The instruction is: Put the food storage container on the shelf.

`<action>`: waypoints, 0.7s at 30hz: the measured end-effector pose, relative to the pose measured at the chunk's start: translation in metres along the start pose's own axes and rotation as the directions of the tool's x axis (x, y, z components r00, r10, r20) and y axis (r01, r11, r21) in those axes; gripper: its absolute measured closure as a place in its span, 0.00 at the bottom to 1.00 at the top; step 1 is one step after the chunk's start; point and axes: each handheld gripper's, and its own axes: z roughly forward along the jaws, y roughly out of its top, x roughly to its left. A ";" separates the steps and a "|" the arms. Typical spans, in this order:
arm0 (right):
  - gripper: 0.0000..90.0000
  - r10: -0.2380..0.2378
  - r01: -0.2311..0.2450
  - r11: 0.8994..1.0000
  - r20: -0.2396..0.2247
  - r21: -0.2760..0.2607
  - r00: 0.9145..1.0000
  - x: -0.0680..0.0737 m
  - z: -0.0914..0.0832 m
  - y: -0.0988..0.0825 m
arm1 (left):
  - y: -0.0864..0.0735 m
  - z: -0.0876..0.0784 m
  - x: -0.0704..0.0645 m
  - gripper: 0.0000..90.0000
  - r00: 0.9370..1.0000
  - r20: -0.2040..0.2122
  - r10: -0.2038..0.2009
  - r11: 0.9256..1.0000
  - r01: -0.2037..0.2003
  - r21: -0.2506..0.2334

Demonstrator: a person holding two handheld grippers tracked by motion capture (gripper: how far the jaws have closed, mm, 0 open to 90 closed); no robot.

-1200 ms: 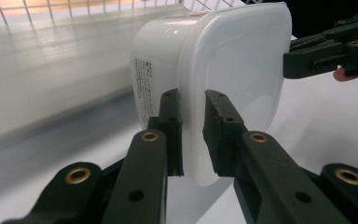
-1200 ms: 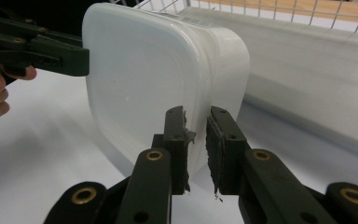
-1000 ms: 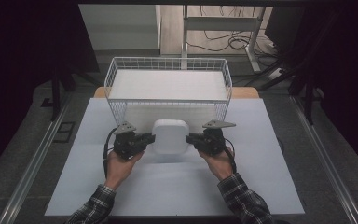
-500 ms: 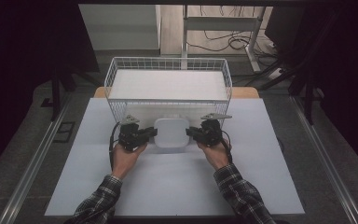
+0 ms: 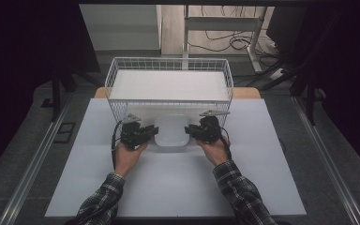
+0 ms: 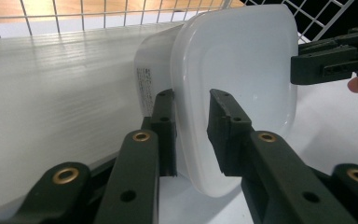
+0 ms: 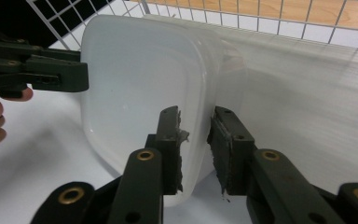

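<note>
Up against the wire basket, both grippers, left and right, have carried the white container forward, jaws clamped on its rim, probably about to lift it in.

White lidded plastic tub, rounded-square, translucent, level, held off the surface by opposite rims, just in front of the wire basket
</note>
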 end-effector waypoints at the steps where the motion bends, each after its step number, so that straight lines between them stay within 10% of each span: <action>1: 0.78 0.000 0.000 1.000 0.005 0.002 1.000 0.000 0.001 0.001 | 0.000 0.001 0.000 0.79 1.000 -0.003 0.003 1.000 -0.003 0.000; 15: 0.69 0.034 -0.029 0.998 0.094 -0.057 0.995 -0.003 0.012 0.009 | 0.011 0.013 0.006 0.65 0.994 -0.107 0.025 0.999 -0.030 -0.044; 21: 0.67 0.007 -0.001 0.998 0.108 -0.059 0.994 -0.002 0.009 0.011 | 0.016 0.007 0.002 0.56 0.986 -0.137 0.092 0.993 -0.101 -0.058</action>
